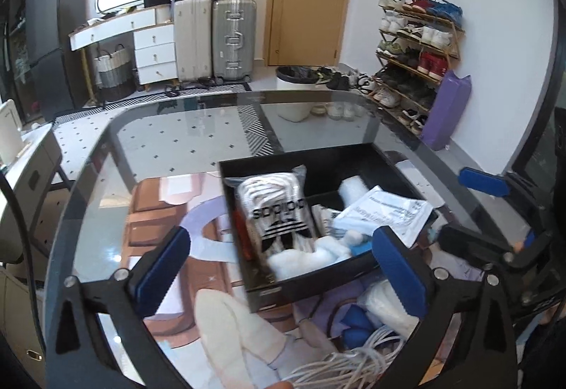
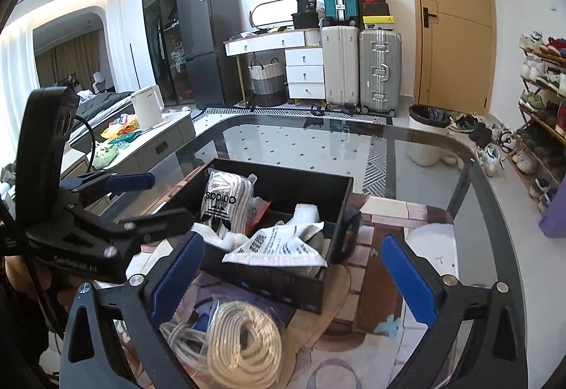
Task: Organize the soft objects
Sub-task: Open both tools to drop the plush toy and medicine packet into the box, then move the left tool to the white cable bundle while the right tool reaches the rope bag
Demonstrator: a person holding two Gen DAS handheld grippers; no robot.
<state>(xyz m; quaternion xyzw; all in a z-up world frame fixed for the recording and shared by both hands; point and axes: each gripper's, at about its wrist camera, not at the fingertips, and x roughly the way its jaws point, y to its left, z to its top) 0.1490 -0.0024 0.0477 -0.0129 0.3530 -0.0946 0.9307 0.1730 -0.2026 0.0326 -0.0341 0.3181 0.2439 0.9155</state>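
I'm hovering both tongs, left (image 1: 279, 268) and right (image 2: 293, 268), wide and empty, over the glass desk (image 2: 417, 148) | Adidas sock pack (image 2: 223, 208) leaning inside black box (image 2: 269, 286) | risk: snagging the cord coil (image 2: 240, 343), dragging the box.

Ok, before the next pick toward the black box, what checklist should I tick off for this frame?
1. Left gripper open, holding nothing: ok.
2. Right gripper open, holding nothing: ok.
3. Black box on the glass table, top open: ok.
4. Room left in the box: cannot tell; the adidas pack and white printed bag already pile up.
5. Bagged rope coil still outside, near the right gripper: not ok.
6. Cream cloth outside the box: not ok.
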